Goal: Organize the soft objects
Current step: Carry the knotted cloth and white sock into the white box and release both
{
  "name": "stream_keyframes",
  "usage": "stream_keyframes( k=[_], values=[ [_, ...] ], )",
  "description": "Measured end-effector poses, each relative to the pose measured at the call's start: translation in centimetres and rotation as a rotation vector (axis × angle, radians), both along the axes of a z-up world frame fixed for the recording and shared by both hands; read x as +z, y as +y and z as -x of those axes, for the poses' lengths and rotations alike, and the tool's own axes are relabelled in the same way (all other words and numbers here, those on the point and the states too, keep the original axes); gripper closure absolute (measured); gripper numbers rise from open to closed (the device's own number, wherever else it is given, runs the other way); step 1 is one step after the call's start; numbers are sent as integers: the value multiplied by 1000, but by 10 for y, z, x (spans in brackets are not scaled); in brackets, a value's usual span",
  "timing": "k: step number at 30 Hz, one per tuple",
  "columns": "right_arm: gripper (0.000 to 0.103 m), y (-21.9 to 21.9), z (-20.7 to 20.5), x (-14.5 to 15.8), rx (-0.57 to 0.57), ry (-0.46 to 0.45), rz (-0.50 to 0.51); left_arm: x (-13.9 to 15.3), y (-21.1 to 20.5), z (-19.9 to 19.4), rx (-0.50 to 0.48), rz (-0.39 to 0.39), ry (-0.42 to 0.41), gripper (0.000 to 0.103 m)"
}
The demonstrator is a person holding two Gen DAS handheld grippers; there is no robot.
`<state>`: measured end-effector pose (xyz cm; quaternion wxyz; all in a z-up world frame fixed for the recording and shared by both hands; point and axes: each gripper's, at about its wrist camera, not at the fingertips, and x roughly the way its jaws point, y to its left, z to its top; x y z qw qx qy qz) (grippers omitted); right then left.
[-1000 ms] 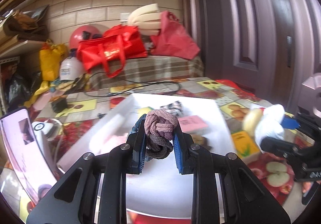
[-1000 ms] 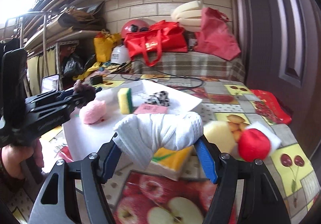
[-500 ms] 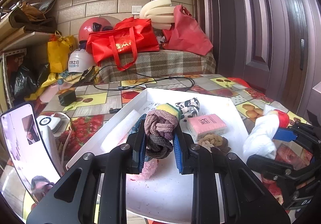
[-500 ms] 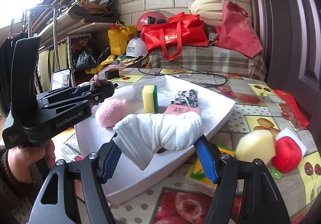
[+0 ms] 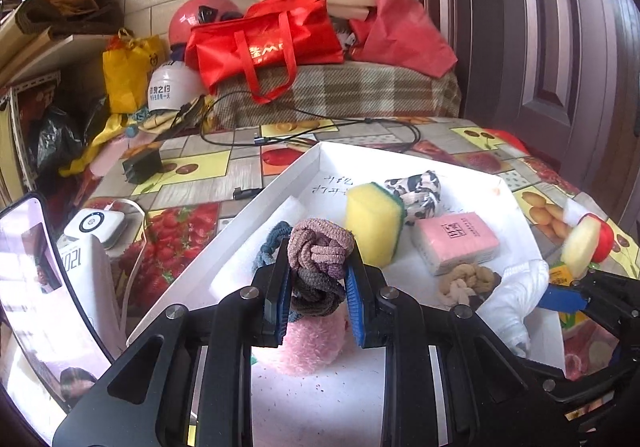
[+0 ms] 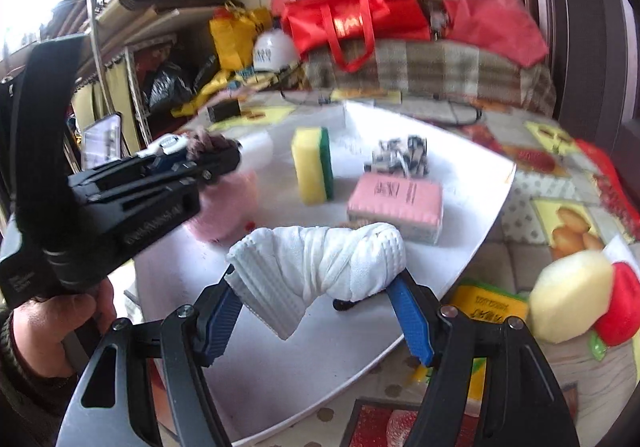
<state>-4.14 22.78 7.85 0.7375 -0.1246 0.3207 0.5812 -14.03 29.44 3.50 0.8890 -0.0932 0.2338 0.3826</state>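
Observation:
My left gripper [image 5: 316, 299] is shut on a knotted pink-and-brown fabric bundle [image 5: 320, 259], held over the white tray [image 5: 400, 399] just above a fluffy pink ball [image 5: 308, 343]. My right gripper [image 6: 316, 311] is shut on a rolled white cloth [image 6: 320, 267], held over the tray's near right part [image 6: 320, 375]. The tray holds a yellow-green sponge [image 6: 312, 167], a pink tissue pack [image 6: 396, 203], a black-and-white knotted cloth [image 6: 400, 151] and a beige knotted cloth [image 5: 464, 279]. The right gripper and white cloth also show in the left wrist view [image 5: 516, 287].
A yellow-and-red soft fruit toy [image 6: 580, 299] and a yellow box [image 6: 488, 311] lie on the patterned tablecloth right of the tray. A phone [image 5: 36, 287], a white device [image 5: 96, 223] and a black cable [image 5: 320, 131] lie left and behind. Red bags [image 5: 264, 43] sit at the back.
Both grippers have moved in over the tray with their loads. The right gripper has shifted left from the table's right side, so the white cloth now hangs over the tray.

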Motion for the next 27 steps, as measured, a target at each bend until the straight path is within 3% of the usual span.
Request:
stream_keyframes(
  k=[7, 13, 18, 22, 24, 26, 27],
  values=[
    [33, 16, 1, -2, -39, -43, 49, -1, 5, -4, 6, 3, 13, 80],
    [33, 16, -21, -2, -136, 8, 9, -2, 9, -3, 17, 18, 12, 80],
    [32, 14, -17, 1, -123, -14, -4, -5, 4, -19, 32, -27, 95, 79],
    [25, 14, -18, 2, -131, -21, -2, -7, -1, -28, 59, -83, 148, 75],
    [22, 14, -23, 1, -129, 2, -6, -6, 0, -25, 68, -86, 141, 65],
    [20, 13, -22, 2, -127, 0, -13, -6, 2, -21, 91, -81, 130, 25],
    [19, 12, -22, 3, -128, -3, -20, -5, 6, -16, 101, -65, 113, 19]
  ],
)
